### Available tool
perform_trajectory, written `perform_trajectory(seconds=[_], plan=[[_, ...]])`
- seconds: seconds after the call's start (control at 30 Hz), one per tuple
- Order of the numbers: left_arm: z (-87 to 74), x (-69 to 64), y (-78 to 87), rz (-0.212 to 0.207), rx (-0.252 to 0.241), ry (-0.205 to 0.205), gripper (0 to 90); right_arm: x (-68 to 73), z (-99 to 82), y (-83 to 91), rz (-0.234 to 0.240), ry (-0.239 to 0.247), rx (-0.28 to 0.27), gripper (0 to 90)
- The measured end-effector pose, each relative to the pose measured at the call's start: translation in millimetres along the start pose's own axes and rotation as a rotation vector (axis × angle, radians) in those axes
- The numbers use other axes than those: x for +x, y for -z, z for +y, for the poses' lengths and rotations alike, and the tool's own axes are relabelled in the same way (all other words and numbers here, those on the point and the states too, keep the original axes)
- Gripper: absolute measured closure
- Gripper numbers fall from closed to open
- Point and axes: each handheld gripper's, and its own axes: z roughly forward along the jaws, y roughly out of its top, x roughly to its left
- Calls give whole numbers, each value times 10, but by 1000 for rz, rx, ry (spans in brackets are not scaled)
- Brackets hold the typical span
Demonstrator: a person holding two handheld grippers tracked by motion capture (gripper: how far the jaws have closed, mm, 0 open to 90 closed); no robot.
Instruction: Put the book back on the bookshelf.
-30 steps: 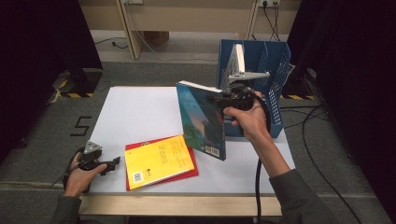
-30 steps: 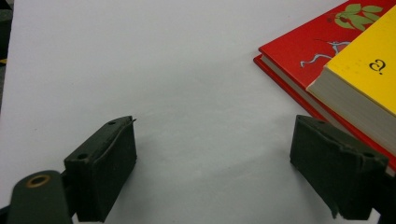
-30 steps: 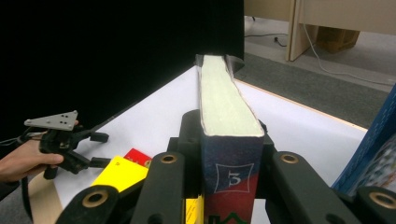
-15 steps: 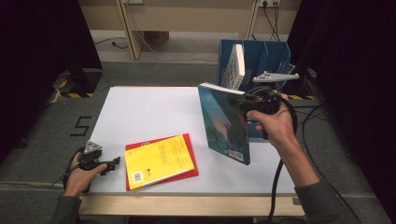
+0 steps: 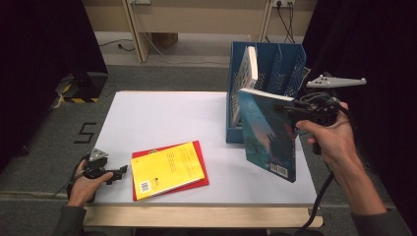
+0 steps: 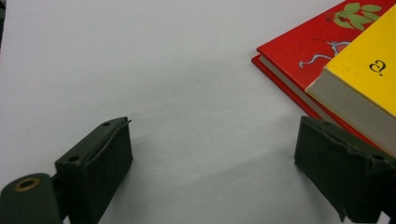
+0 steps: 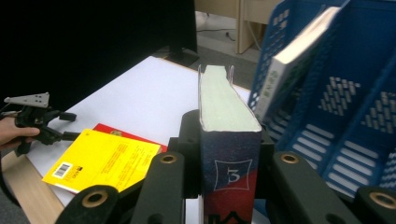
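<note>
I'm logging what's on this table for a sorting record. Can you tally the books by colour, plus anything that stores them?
Blue books: 1, the blue book clamped in the right gripper
Yellow books: 1, the yellow book
Red books: 1, the red book under the yellow one
Pale-covered books: 1, the pale book leaning in the rack
Blue file racks: 1, the file rack
Total: 5

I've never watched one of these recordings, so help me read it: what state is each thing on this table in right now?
Blue book: upright, lifted, clamped by the right gripper.
Left gripper: open, nothing between its jaws, which have just been opening.
Yellow book: flat, closed, on the red book.
White book: leaning in the blue file rack.
</note>
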Motion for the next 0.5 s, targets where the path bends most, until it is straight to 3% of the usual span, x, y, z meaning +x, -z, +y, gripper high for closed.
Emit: perform_trajectory(seconds=[0.2, 0.5], plan=[[8, -8, -13, 3, 4, -6, 78, -126, 42, 153, -54, -27, -18, 745], [28, -13, -41, 2, 12, -5, 45, -333, 218, 251, -130, -55, -48, 745]])
